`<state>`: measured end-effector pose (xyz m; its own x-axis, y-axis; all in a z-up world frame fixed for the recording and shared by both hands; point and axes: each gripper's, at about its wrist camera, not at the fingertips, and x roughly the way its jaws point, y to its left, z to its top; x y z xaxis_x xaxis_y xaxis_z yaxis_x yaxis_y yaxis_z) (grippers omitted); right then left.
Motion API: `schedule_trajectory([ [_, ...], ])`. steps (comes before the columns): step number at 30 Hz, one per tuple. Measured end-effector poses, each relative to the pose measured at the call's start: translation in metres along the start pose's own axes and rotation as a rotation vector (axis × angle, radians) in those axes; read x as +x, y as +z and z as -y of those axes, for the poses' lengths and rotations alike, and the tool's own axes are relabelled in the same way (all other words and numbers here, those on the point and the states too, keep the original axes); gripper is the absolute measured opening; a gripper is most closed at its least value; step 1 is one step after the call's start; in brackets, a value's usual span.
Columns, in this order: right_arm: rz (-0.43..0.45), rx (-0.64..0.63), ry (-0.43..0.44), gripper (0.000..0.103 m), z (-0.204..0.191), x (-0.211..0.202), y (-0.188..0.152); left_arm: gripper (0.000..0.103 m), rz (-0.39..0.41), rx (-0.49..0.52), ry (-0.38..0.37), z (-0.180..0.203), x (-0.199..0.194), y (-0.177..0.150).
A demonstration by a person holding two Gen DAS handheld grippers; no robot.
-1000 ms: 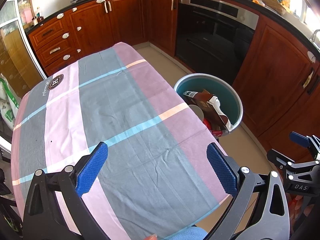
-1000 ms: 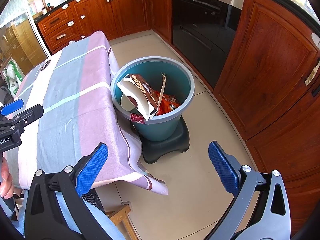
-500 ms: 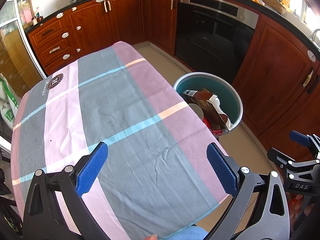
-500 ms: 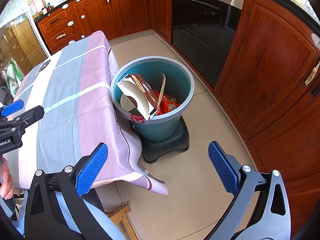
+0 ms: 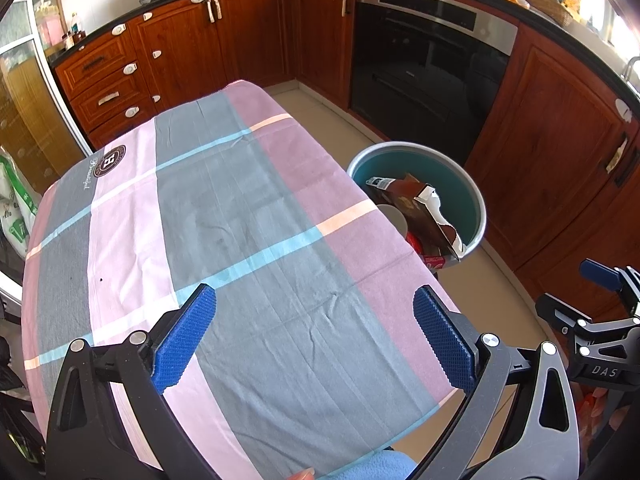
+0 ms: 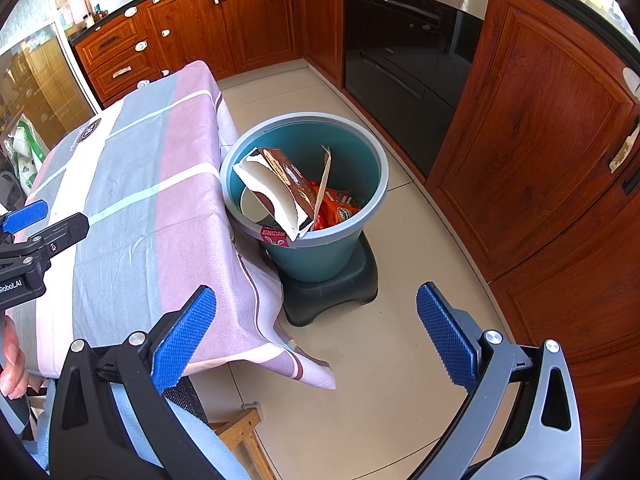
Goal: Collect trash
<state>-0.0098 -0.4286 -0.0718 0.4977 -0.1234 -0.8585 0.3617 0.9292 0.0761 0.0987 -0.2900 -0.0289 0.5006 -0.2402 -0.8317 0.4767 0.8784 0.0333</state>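
Teal bin (image 6: 340,240), one, ahead of the right gripper (image 6: 316,334), holds one torn brown carton (image 6: 280,184) and one orange wrapper (image 6: 338,210). Two grippers, left gripper (image 5: 314,338) over the tablecloth (image 5: 224,232); both spread wide, empty.

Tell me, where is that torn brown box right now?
The torn brown box leans inside the teal bin on the floor beside the table, facing the oven.

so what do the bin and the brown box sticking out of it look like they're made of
The bin looks like moulded plastic: smooth teal wall, thick grey rim, soft sheen. The brown box seems to be printed cardboard, judging by its ragged torn edge with white board showing.
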Motion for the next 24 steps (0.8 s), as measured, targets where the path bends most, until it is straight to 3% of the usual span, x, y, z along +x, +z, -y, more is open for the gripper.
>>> schedule_trajectory([
  [24,0.005,-0.008,-0.013,0.096,-0.0002,-0.0019,0.0057,0.099,-0.026,0.023,-0.005,-0.0016,0.0026,-0.0026],
])
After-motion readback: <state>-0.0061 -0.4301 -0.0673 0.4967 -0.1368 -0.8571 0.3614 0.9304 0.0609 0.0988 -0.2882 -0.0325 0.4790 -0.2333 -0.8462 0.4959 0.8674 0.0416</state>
